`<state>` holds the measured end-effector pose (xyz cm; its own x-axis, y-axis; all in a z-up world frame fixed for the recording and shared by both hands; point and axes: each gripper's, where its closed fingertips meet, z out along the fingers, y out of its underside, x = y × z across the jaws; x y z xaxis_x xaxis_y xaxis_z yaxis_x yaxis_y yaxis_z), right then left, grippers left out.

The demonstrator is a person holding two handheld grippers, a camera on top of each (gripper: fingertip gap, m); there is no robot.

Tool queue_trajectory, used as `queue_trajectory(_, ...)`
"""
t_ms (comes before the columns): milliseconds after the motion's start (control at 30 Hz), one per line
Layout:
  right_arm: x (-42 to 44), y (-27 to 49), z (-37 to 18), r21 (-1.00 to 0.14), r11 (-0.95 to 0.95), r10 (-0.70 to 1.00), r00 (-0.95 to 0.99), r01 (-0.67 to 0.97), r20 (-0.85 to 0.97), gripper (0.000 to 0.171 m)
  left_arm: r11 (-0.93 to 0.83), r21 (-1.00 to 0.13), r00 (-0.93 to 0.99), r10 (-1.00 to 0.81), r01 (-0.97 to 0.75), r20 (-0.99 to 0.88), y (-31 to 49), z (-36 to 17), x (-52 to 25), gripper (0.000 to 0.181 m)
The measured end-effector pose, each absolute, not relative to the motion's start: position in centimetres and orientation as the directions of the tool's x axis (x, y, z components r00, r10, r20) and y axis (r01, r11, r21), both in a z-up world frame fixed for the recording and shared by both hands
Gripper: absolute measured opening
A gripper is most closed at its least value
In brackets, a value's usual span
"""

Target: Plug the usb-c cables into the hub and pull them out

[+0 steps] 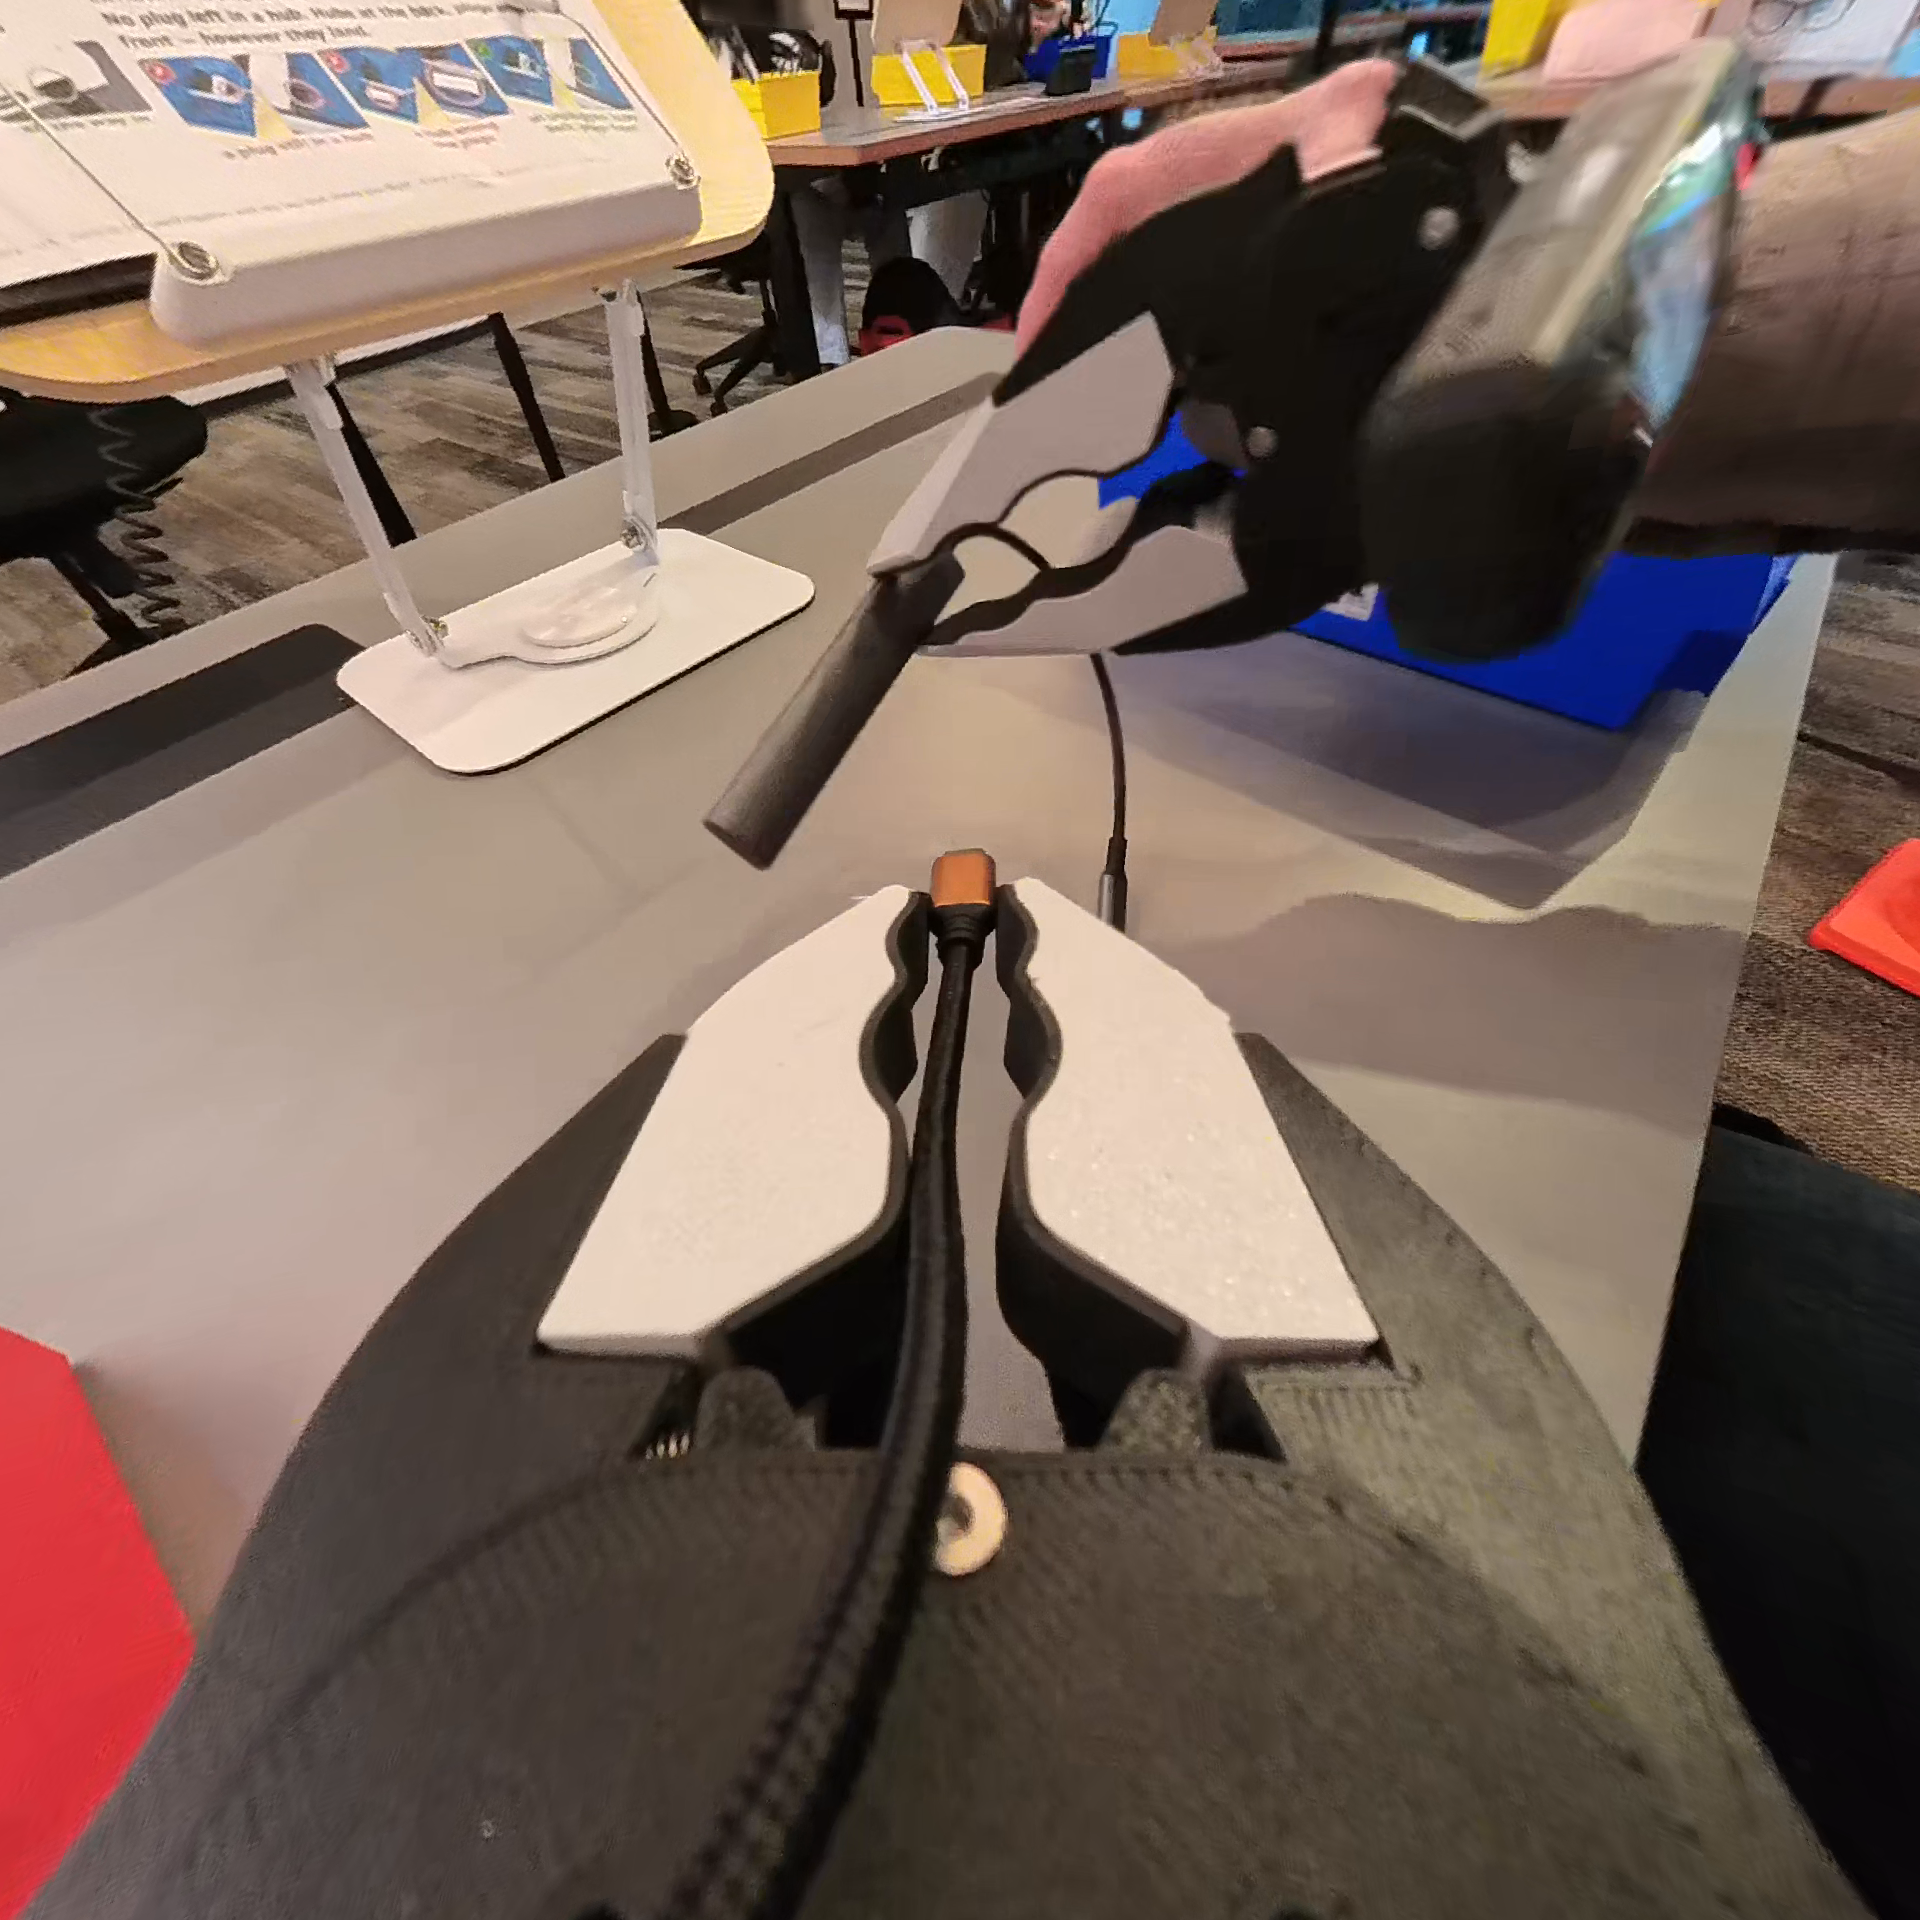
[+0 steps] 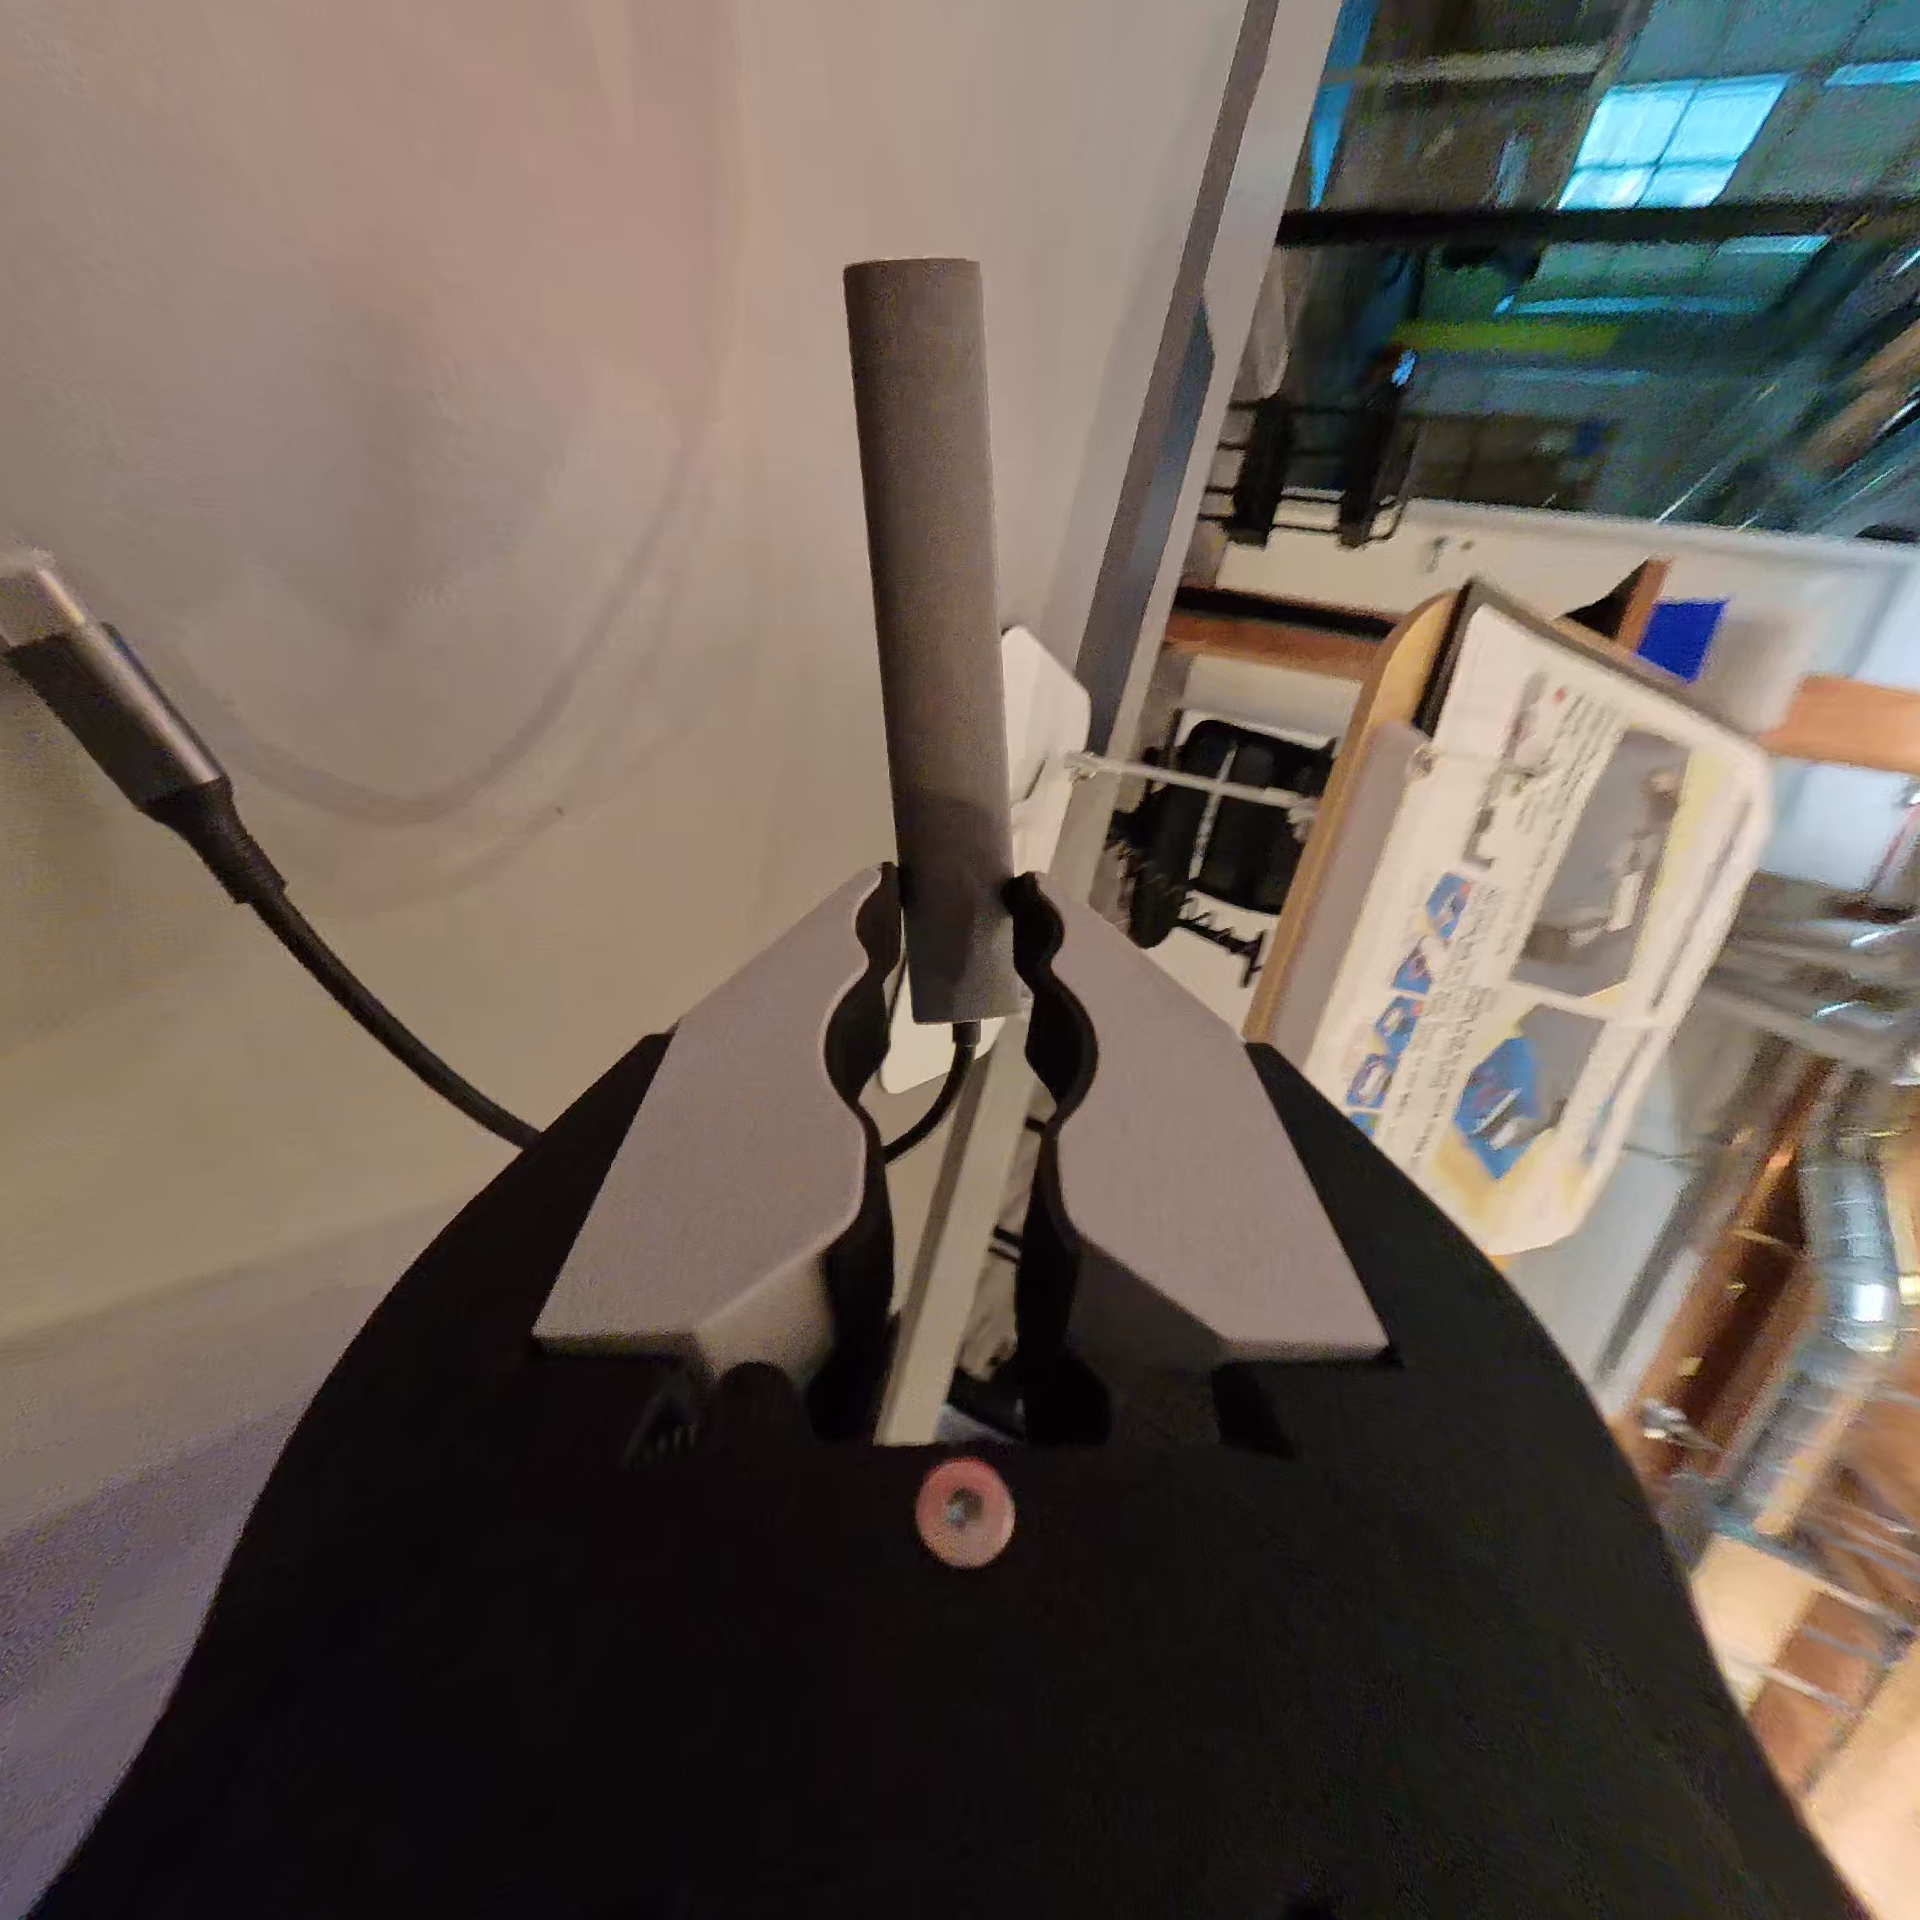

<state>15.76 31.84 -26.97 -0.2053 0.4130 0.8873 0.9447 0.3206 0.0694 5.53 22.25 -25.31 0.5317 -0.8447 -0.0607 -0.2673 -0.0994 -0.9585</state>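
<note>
The jaws of the left gripper [image 1: 961,904] were closed on the copper-tipped usb-c cable [image 1: 948,1049], its plug aimed up-frame just below the slanting hub [image 1: 821,717], whose upper end was clamped by the right gripper [image 1: 914,577].

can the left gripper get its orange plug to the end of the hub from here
Probably yes. The left gripper holds the orange plug pointing forward, and only open air separates it from the hub held by the right gripper.
</note>
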Motion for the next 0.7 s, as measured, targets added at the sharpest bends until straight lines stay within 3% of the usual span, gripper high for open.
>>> queue_trajectory(167, 14.1, 30.1, -26.2, 0.138, 0.391, 0.278, -0.260, 0.910, 0.925, 0.019, -0.110, -0.959, 0.566, -0.822, -0.260, -0.059, 22.9, -25.0, 4.9, 0.012)
queue_trajectory(700, 12.1, 27.4, -26.3, 0.201, 0.468, 0.182, -0.316, 0.861, 0.931, 0.019, -0.205, -0.945, 0.588, -0.809, -0.255, 0.017, 23.8, -26.1, 4.2, 0.012)
